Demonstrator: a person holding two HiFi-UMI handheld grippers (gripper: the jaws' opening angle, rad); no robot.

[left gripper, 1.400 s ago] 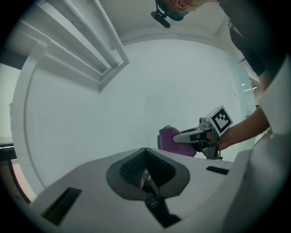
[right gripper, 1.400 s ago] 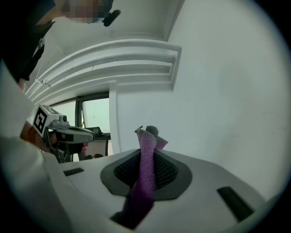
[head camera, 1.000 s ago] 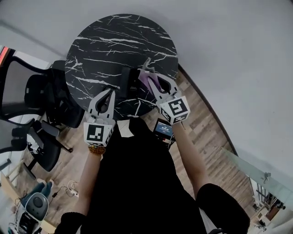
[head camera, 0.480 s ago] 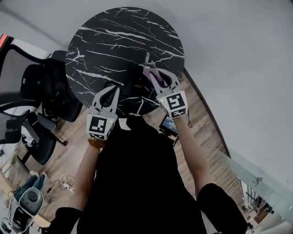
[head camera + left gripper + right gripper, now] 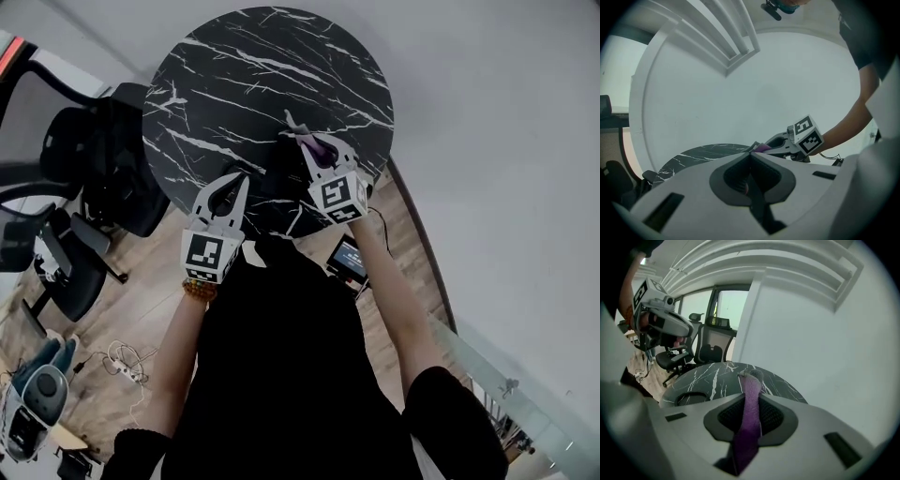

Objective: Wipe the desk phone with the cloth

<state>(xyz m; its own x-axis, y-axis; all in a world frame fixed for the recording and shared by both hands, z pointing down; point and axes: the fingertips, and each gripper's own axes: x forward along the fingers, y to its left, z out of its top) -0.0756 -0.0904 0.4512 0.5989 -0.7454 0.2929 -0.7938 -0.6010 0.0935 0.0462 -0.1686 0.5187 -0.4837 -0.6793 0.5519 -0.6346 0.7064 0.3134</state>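
Right gripper (image 5: 751,377) is clamped on the purple cloth (image 5: 749,420). The cloth is a narrow, fuzzy strip running along the jaws and poking out past the tips, over the round black marble counter (image 5: 244,75). Left gripper (image 5: 751,155) is closed with nothing in it. The desk phone (image 5: 274,176) is just a dark block on the counter, between the two grippers. Too murky for detail.

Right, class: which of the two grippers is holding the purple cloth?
The right gripper: the purple cloth is pinched between its jaws and sticks out past their tips. The left gripper has its jaws together on nothing.
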